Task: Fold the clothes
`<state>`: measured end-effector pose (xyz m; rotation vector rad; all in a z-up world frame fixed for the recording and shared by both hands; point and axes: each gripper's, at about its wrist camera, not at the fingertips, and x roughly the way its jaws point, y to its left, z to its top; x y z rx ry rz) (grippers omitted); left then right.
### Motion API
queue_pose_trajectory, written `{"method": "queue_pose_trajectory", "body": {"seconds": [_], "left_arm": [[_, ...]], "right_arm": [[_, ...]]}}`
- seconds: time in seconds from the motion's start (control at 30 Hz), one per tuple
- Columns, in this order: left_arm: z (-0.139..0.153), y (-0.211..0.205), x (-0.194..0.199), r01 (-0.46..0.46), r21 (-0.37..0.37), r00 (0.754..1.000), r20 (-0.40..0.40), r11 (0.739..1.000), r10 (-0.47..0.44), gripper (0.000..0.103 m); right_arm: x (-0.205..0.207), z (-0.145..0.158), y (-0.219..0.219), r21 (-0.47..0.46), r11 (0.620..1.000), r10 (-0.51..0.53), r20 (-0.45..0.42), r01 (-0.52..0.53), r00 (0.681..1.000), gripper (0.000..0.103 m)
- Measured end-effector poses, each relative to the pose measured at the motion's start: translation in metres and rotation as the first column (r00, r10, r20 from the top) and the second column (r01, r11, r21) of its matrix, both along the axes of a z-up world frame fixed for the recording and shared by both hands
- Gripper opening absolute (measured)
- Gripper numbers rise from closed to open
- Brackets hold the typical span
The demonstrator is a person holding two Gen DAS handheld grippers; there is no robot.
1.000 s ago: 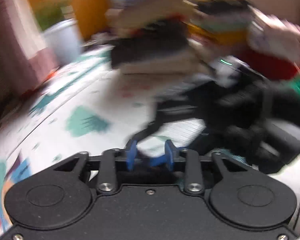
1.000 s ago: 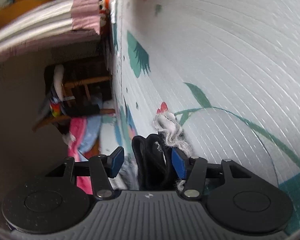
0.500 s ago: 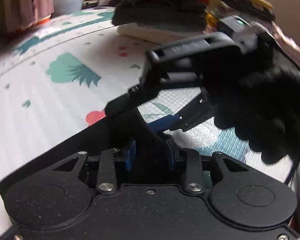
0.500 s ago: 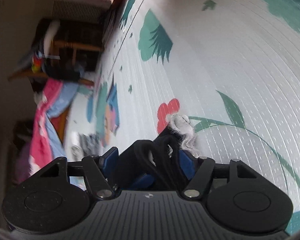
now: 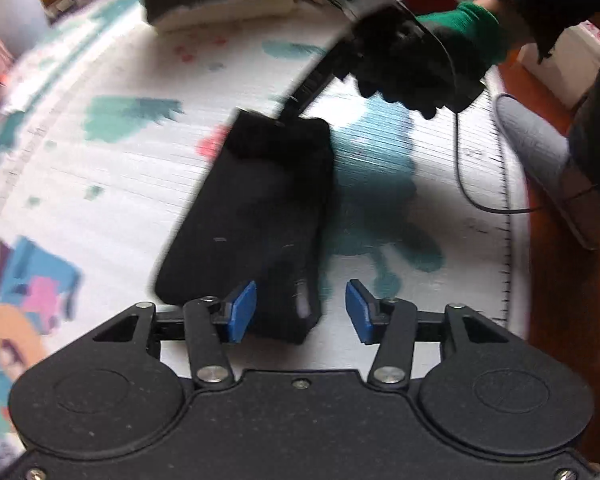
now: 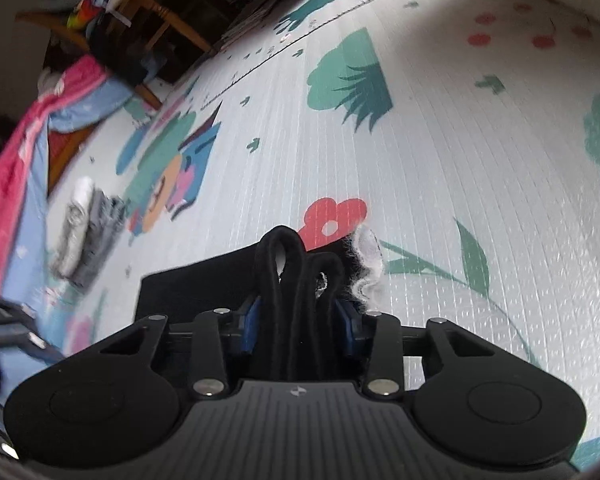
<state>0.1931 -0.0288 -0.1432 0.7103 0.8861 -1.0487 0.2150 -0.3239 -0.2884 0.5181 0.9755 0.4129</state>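
Left wrist, left gripper (image 5: 301, 312): jaws spread wide, holding nothing.
Left wrist, garment (image 5: 256, 208): black, folded long, flat on mat (image 5: 112, 176); far end at right gripper (image 5: 288, 114).
Right wrist, right gripper (image 6: 298, 326): clamped on bunched folds of garment (image 6: 296, 280).

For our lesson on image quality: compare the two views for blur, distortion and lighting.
Left wrist view: motion-smeared, the mat print streaked, the black garment soft-edged, a bright patch near the gloved hand. Right wrist view: sharper, the garment folds crisp in the right gripper, the mat's lines bowed by the fisheye, corners dark.
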Motion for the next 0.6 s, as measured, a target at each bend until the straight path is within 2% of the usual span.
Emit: {"method": "queue_pose_trajectory", "body": {"seconds": [0.03, 0.07, 0.1, 0.13, 0.2, 0.3, 0.37, 0.43, 0.5, 0.6], "left_arm": [[0.001, 0.005, 0.000, -0.022, -0.018, 0.999, 0.039, 1.000, 0.023, 0.049], [-0.003, 0.008, -0.002, -0.095, -0.054, 0.994, 0.056, 0.994, 0.098, 0.049], [-0.007, 0.013, 0.006, -0.194, -0.088, 0.981, -0.046, 0.977, 0.191, 0.049], [-0.012, 0.018, 0.015, -0.295, -0.111, 0.948, -0.154, 0.949, 0.277, 0.049], [-0.017, 0.018, 0.015, -0.249, -0.100, 0.963, -0.127, 0.963, 0.236, 0.052], [-0.020, 0.016, 0.017, -0.180, -0.078, 0.982, -0.079, 0.981, 0.174, 0.052], [-0.026, 0.019, 0.023, -0.231, -0.102, 0.969, -0.114, 0.968, 0.219, 0.052], [-0.026, 0.021, 0.028, -0.273, -0.117, 0.955, -0.155, 0.955, 0.254, 0.052], [-0.027, 0.019, 0.029, -0.272, -0.115, 0.955, -0.150, 0.955, 0.254, 0.052], [-0.029, 0.018, 0.032, -0.293, -0.121, 0.948, -0.162, 0.948, 0.272, 0.052]], "right_arm": [[-0.001, 0.002, 0.003, -0.023, 1.000, 0.013, 0.016, -0.013, 1.000, 0.029], [-0.003, 0.005, 0.006, -0.044, 0.999, 0.029, 0.033, -0.027, 0.999, 0.026], [-0.005, 0.008, 0.009, -0.062, 0.997, 0.045, 0.049, -0.042, 0.998, 0.025], [-0.007, 0.011, 0.011, -0.079, 0.995, 0.061, 0.064, -0.055, 0.996, 0.023], [-0.013, 0.020, 0.013, -0.093, 0.993, 0.083, 0.111, -0.073, 0.990, 0.023], [-0.020, 0.041, 0.010, -0.038, 0.994, 0.106, 0.203, -0.100, 0.973, 0.022], [-0.019, 0.051, 0.002, 0.016, 0.996, 0.077, 0.230, -0.083, 0.970, 0.022], [-0.011, 0.044, -0.009, 0.041, 0.998, 0.038, 0.197, -0.047, 0.980, 0.022], [0.002, 0.014, -0.018, 0.002, 1.000, 0.024, 0.082, -0.024, 0.996, 0.022], [0.005, -0.010, -0.036, 0.064, 0.998, -0.007, 0.022, 0.006, 1.000, 0.021]]}}
